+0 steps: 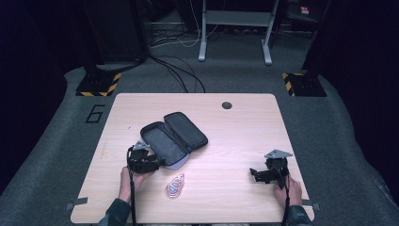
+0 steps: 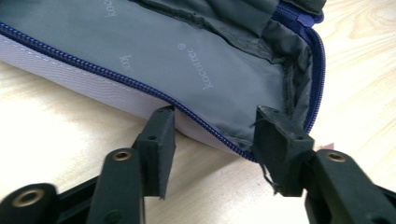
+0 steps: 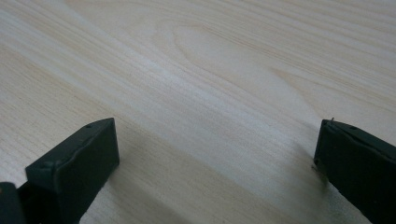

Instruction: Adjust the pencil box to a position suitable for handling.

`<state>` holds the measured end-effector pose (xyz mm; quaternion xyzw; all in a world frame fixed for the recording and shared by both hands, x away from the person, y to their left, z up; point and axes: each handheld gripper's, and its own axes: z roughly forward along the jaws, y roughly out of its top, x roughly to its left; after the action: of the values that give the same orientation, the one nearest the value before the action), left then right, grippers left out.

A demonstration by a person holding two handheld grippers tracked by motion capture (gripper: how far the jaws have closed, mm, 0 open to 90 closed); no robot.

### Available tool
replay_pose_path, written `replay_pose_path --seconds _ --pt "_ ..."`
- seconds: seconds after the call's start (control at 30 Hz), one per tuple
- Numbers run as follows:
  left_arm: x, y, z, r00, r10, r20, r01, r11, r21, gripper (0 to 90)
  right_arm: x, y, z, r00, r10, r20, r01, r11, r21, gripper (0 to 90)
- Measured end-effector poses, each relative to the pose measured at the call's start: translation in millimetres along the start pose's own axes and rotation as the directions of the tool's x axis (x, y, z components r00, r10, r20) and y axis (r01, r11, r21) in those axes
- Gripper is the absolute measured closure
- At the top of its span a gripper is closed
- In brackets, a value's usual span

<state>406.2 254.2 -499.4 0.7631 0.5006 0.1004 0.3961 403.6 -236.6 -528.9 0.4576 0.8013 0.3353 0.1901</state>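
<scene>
1. The pencil case (image 1: 173, 139) lies open on the wooden table (image 1: 235, 141), a bit left of the middle of the high view.
2. The left gripper (image 1: 157, 162) sits right at the lower end of the case, at the lower left of the high view.
3. In the left gripper view, its two black jaws stand apart, with the case's edge (image 2: 205, 130) just in front of them. Both jaw tips look like they touch or nearly touch the zip edge, but I cannot tell if they squeeze it.
4. The case is dark on the outside and grey inside (image 2: 187, 60). A blue zip (image 2: 93, 70) runs all round its edge, and the outer side by the zip looks pale purple.
5. Small letters are printed on the grey lining.
6. A small flat thing with a pink and white pattern (image 1: 175, 186) lies on the table just below the case, close to the left gripper. It is too small to say what it is.
7. The right gripper (image 1: 254, 174) is at the lower right of the high view, well apart from the case.
8. In the right gripper view, its jaws are spread wide with bare table (image 3: 210, 93) between them, gripping nothing.
9. A hand (image 1: 129, 181) grips the left gripper from below, and another hand (image 1: 291, 190) grips the right one.
</scene>
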Motion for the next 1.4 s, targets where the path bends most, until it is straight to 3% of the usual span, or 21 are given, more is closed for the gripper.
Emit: replay_pose_path --seconds 0.1,0.23,0.27,0.43,0.63,0.8,0.83,1.13,1.23,1.27,1.33,1.4 --pt "0.2 -1.2 -2.3 1.0 0.002 0.002 -0.002 1.0 0.001 45.5 0.0 0.0 0.0 1.0 0.0 0.0 0.0 1.0 0.0 0.0" --pt "-4.2 -7.5 -6.2 0.9996 -0.029 -0.006 0.029 0.9995 -0.012 41.8 0.0 0.0 0.0 1.0 0.0 0.0 0.0 1.0 0.0 0.0" --pt "-5.0 -8.6 -8.3 1.0 -0.003 -0.001 0.003 1.0 0.0 41.8 0.0 0.0 0.0 1.0 -0.001 0.0 0.001 1.0 0.0 0.0" --pt "-10.5 -9.7 -13.5 0.9998 0.009 -0.015 -0.009 0.9997 -0.022 37.1 -0.1 0.1 0.1 1.0 -0.001 -0.001 0.001 1.0 0.0 0.0" --pt "-15.4 -11.7 -19.1 0.9997 0.025 0.0 -0.025 0.9992 -0.032 25.7 -0.1 0.0 0.0 1.0 -0.002 -0.001 0.002 1.0 0.0 0.0" --pt "-20.9 -15.9 -22.3 0.9981 0.053 0.031 -0.052 0.9984 -0.022 22.6 -0.1 0.0 0.0 1.0 -0.002 -0.001 0.002 1.0 0.0 0.0" --pt "-22.6 -16.2 -23.0 0.9967 0.06 0.055 -0.06 0.9982 0.001 22.6 -0.1 0.0 0.0 1.0 -0.001 -0.001 0.001 1.0 0.0 0.0" --pt "-38.1 -8.5 -5.8 0.988 0.083 0.13 -0.087 0.996 0.022 22.7 -0.1 0.0 0.0 1.0 -0.001 -0.001 0.001 1.0 0.0 0.0" --pt "-42.0 -5.4 -1.2 0.9871 0.09 0.133 -0.092 0.9957 0.009 22.7 -0.1 0.0 0.1 1.0 -0.001 -0.001 0.001 1.0 0.0 0.0" --pt "-44.2 -0.6 3.3 0.9822 0.097 0.161 -0.101 0.9947 0.017 22.4 -0.1 0.0 0.0 1.0 -0.001 -0.001 0.001 1.0 0.0 0.0" --pt "-47.0 1.4 7.0 0.9822 0.098 0.16 -0.101 0.9948 0.01 22.2 -0.1 0.0 0.1 1.0 -0.001 -0.001 0.001 1.0 0.0 0.0" --pt "-52.2 6.9 14.1 0.9773 0.113 0.179 -0.118 0.9929 0.016 21.9 -0.2 0.0 0.1 1.0 -0.003 -0.001 0.003 1.0 -0.001 0.0"
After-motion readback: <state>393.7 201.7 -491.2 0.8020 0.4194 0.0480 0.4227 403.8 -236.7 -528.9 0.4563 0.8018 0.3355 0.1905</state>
